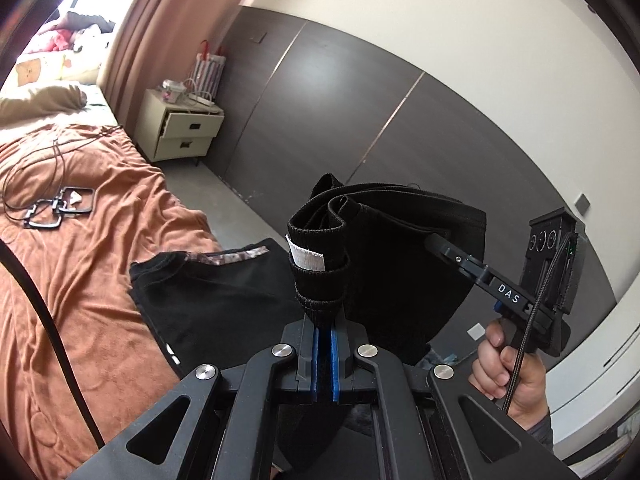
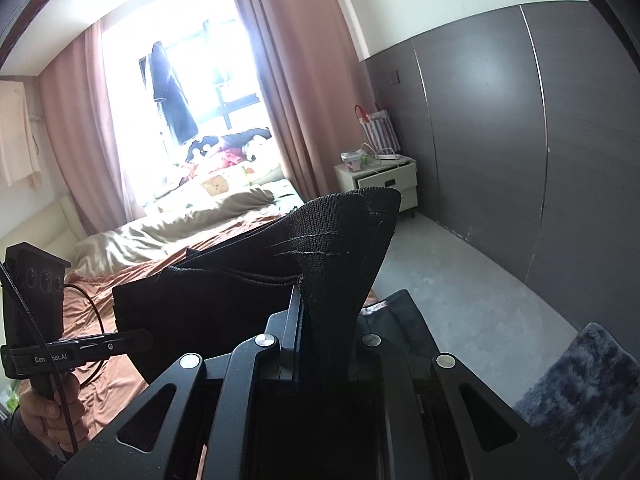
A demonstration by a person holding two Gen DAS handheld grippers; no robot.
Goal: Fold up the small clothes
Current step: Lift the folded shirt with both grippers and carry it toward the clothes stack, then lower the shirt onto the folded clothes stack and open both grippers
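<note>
A small black garment (image 1: 392, 280) with an elastic waistband and a white label (image 1: 306, 258) hangs in the air above the bed's edge, stretched between both grippers. My left gripper (image 1: 325, 320) is shut on the bunched waistband near the label. The right gripper (image 1: 434, 242), held by a hand (image 1: 508, 376), pinches the garment's far side. In the right wrist view my right gripper (image 2: 302, 296) is shut on a corner of the same black garment (image 2: 340, 240), and the left gripper (image 2: 146, 338) grips its other end at lower left.
A second black garment (image 1: 208, 300) with a patterned band lies on the orange bed cover (image 1: 100, 280). Cables and black frames (image 1: 60, 208) lie further up the bed. A cream nightstand (image 1: 180, 132), dark wardrobe panels (image 1: 360, 120) and a grey fluffy rug (image 2: 580, 392) border the floor.
</note>
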